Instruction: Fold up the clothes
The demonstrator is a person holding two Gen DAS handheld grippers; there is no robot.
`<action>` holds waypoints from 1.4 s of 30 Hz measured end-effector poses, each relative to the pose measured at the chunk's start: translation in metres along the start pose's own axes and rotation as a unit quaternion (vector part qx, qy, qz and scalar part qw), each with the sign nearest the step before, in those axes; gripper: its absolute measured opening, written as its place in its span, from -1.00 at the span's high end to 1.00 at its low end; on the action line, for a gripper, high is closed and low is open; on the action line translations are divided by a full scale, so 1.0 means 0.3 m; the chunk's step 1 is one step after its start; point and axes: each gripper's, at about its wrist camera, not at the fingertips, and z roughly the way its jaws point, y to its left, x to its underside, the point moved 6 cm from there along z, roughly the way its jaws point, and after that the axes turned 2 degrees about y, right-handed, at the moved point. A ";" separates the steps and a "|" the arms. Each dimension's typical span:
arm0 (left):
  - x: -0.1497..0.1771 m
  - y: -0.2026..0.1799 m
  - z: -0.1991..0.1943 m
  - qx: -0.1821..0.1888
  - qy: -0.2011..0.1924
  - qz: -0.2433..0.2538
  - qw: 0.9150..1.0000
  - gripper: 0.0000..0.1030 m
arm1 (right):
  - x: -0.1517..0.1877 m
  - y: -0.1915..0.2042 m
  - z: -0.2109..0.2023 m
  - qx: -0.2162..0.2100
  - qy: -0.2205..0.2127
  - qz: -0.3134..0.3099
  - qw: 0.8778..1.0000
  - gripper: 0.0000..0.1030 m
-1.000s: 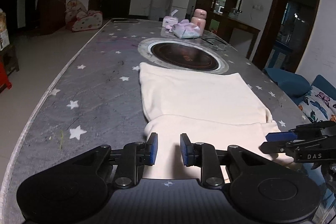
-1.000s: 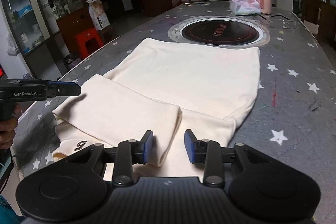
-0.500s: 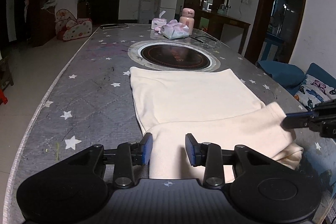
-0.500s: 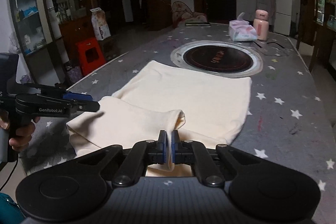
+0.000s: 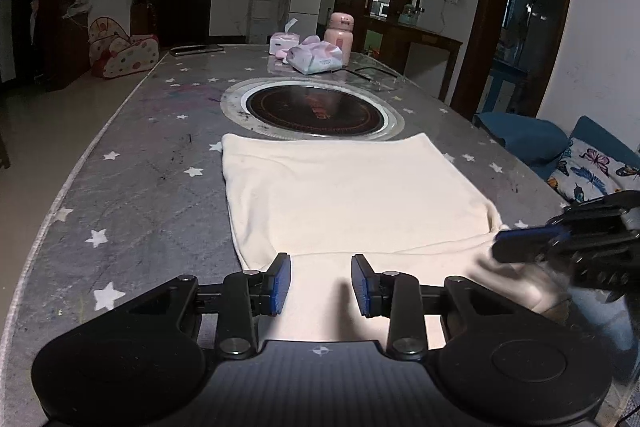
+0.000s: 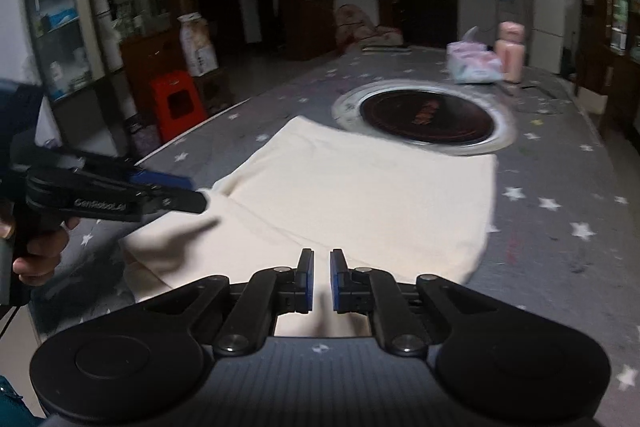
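Nearest in the right wrist view: the right gripper (image 6: 321, 281), its blue pads drawn almost together, only a thin slit between them. Cream cloth lies under and between the tips; whether a thin layer is pinched there cannot be told from this angle. In the left wrist view the left gripper (image 5: 321, 283) stands with jaws apart, nothing pressed between the pads, the folded edge of the garment (image 5: 352, 203) directly below.

The garment is a cream piece spread flat on the grey star-printed table (image 5: 132, 195). Its near part is doubled back over itself, and the far hem reaches to the rim of the round cooktop (image 5: 316, 109) set into the table. A hand (image 6: 36, 251) grips the handle of the left tool at the left edge of the right wrist view.

Judgement: the step in hand is taking hold of the near fold at two points to carry it forward. To do it well, both tools should bite the same doubled edge, evenly spaced. The lift should be level so the fold line stays straight.

Farther off: a tissue pack (image 5: 318, 57) and a pink flask (image 5: 339, 33), well apart from the cloth.
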 end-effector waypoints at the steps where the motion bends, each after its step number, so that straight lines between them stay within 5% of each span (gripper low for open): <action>1: 0.006 0.003 0.009 -0.001 0.005 -0.001 1.000 0.31 | 0.006 0.002 0.023 -0.002 0.007 -0.001 1.000 0.84; 9: 0.036 0.086 -0.001 -0.024 0.018 -0.034 0.999 0.32 | 0.049 -0.028 0.063 -0.001 0.030 0.011 0.999 0.82; 30: 0.068 0.045 -0.001 -0.070 0.006 0.026 0.997 0.37 | 0.087 -0.013 0.005 -0.008 0.029 -0.002 1.000 0.64; 37: 0.010 -0.037 -0.074 -0.042 -0.024 0.054 0.997 0.34 | 0.095 -0.008 -0.043 -0.003 0.016 -0.005 1.000 0.50; 42: 0.036 -0.119 -0.072 -0.014 -0.013 0.083 0.996 0.07 | 0.111 -0.020 -0.078 0.014 0.007 0.003 1.000 0.44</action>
